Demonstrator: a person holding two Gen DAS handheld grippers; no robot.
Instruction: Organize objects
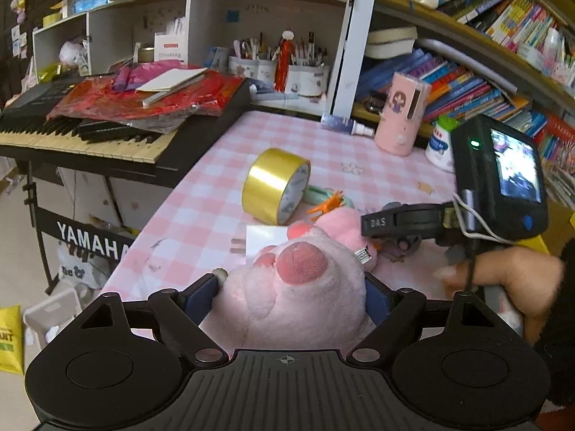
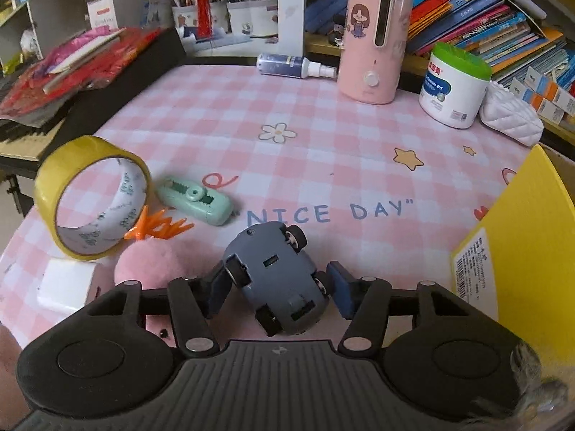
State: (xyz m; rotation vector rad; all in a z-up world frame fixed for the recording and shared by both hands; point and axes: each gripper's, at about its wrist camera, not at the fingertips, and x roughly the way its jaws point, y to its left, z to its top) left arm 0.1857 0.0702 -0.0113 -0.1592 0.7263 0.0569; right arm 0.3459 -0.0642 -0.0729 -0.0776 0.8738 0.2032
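A pink plush toy [image 1: 298, 287] fills the left wrist view, and my left gripper [image 1: 291, 300] is shut on it, both blue pads pressed into its sides. Part of the plush [image 2: 151, 265] also shows at lower left in the right wrist view. There a grey toy car [image 2: 276, 280] lies upside down, wheels up, between the fingers of my right gripper [image 2: 280, 289]. Both pads touch its wheels. From the left wrist view, the right gripper [image 1: 395, 237] sits just right of the plush, held by a hand [image 1: 503, 280].
On the pink checked table [image 2: 323, 136] lie a yellow tape roll [image 2: 93, 197], a mint correction tape [image 2: 197, 201], an orange clip [image 2: 158, 228] and a white box [image 2: 68, 283]. A pink humidifier [image 2: 373, 39], jar [image 2: 454, 86] and spray bottle [image 2: 294, 66] stand behind. A yellow box [image 2: 521, 237] is at right, a keyboard [image 1: 107, 133] at left.
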